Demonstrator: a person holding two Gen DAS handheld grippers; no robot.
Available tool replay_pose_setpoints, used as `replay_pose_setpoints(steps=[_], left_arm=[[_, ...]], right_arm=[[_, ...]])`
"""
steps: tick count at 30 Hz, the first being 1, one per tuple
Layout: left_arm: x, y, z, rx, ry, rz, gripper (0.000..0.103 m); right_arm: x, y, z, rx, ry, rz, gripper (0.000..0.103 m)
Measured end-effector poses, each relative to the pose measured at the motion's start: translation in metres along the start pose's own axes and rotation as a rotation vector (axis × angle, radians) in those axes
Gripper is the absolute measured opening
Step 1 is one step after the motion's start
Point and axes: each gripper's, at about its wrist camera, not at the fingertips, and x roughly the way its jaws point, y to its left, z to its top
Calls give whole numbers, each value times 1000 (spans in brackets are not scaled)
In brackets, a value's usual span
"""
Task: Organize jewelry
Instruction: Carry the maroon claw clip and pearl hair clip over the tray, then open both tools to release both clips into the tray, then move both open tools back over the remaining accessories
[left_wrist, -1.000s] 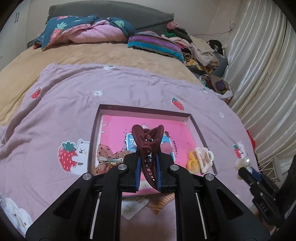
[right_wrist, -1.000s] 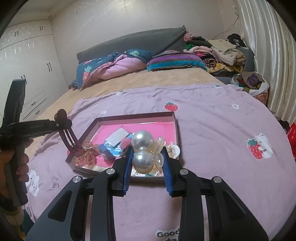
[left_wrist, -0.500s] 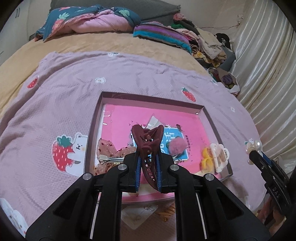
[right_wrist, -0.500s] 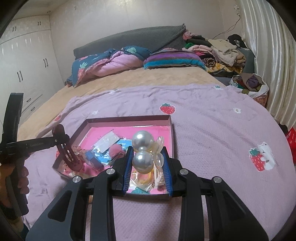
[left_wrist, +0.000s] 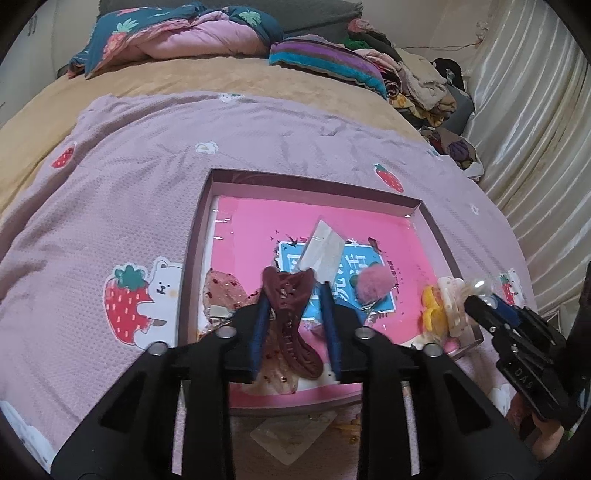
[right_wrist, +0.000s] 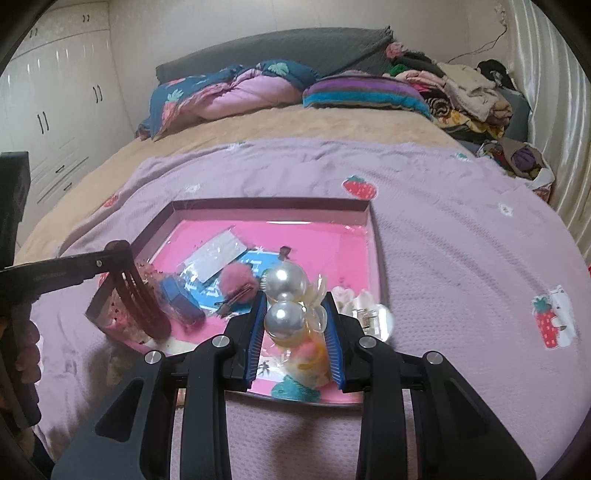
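Note:
A shallow box with a pink floor (left_wrist: 317, 184) (right_wrist: 273, 202) lies on the lilac blanket. My left gripper (left_wrist: 295, 299) stands open over the box's near left part; a dark red claw clip (left_wrist: 291, 321) (right_wrist: 142, 295) lies between its fingers, loose and tilted. My right gripper (right_wrist: 295, 314) is shut on a pearl hair clip (right_wrist: 286, 295) over the box's near right corner; it shows at the right of the left wrist view (left_wrist: 480, 291). In the box lie a pink pom-pom clip (left_wrist: 371, 286) (right_wrist: 236, 280), a sequin bow (left_wrist: 221, 291), and yellow and cream clips (left_wrist: 443, 302).
A clear packet (left_wrist: 321, 251) lies on a blue card in the box. A small packet (left_wrist: 295, 432) lies on the blanket before the box. Pillows and folded clothes (right_wrist: 369, 92) lie at the bed's head. Curtains (left_wrist: 535, 110) hang at the right. White wardrobes (right_wrist: 48, 110) stand left.
Both grippers have moved forward and down over the box. The left gripper's fingers have spread apart, and the dark red claw clip has tilted loose between them.

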Motion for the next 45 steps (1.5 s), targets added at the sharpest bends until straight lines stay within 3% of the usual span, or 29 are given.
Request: replay_pose_setpoints(steps=[1,3,9,14,25,35,45], left_arm=[[-1,1,0,0,1,0,22],[-2,3,0,-1,-2,2,25],[-12,3,1,-8,-20,-4,37],[-27,0,-1,-3,-43,-13,54],[-65,3,-8,-10,-107,16,85],[-79,18,-33,-25,-103,50,89],[-76,42,-65,-53,-50,98,93]], right_arm=[[1,2,0,-3,2,3,34],[-1,5,-1,-5,-7,9,50],[-19,4,-1,20,-47,21,70],[-42,-1,-2,58,-82,28,81],[-76,-2,-11,80,-112,26,85],[-87,12,-24,61,-97,35,85],[-77,31,-45,32,-24,58,85]])
